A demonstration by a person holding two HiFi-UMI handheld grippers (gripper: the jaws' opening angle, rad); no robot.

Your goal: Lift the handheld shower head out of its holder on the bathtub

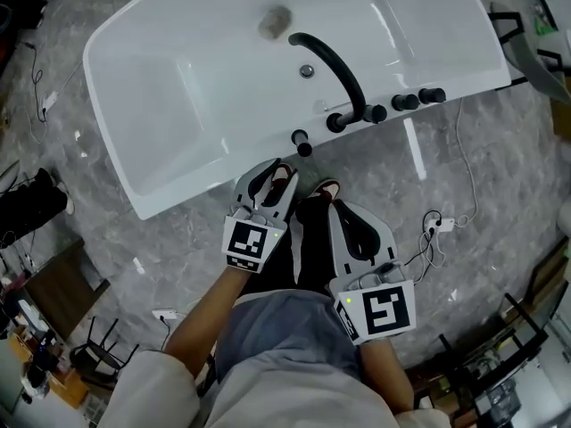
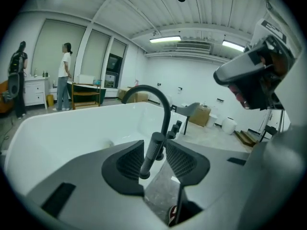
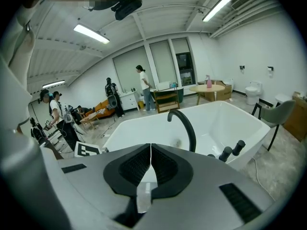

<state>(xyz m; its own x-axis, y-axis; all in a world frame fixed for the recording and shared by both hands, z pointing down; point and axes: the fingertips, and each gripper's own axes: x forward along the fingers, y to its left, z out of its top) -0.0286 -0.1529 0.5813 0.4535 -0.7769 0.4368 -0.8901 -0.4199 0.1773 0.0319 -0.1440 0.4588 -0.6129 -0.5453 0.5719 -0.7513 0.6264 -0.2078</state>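
Note:
The handheld shower head point(image 1: 300, 141) is a dark stick that stands upright in its holder on the near rim of the white bathtub point(image 1: 116, 123). To its right on the rim are the curved black spout point(image 1: 335, 65) and several black knobs point(image 1: 406, 101). My left gripper point(image 1: 272, 176) points at the shower head from just short of the rim. In the left gripper view its jaws stand open, and the shower head point(image 2: 152, 155) rises in the gap between them with no pad pressing on it. My right gripper point(image 1: 337, 208) hangs lower and to the right, shut on nothing point(image 3: 150, 152).
A power strip with cables point(image 1: 442, 224) lies on the marble floor to the right of my legs. A black chair point(image 1: 98, 350) stands at the lower left. People point(image 3: 144, 87) stand by tables beyond the far side of the tub. The tub drain point(image 1: 275, 22) shows inside the basin.

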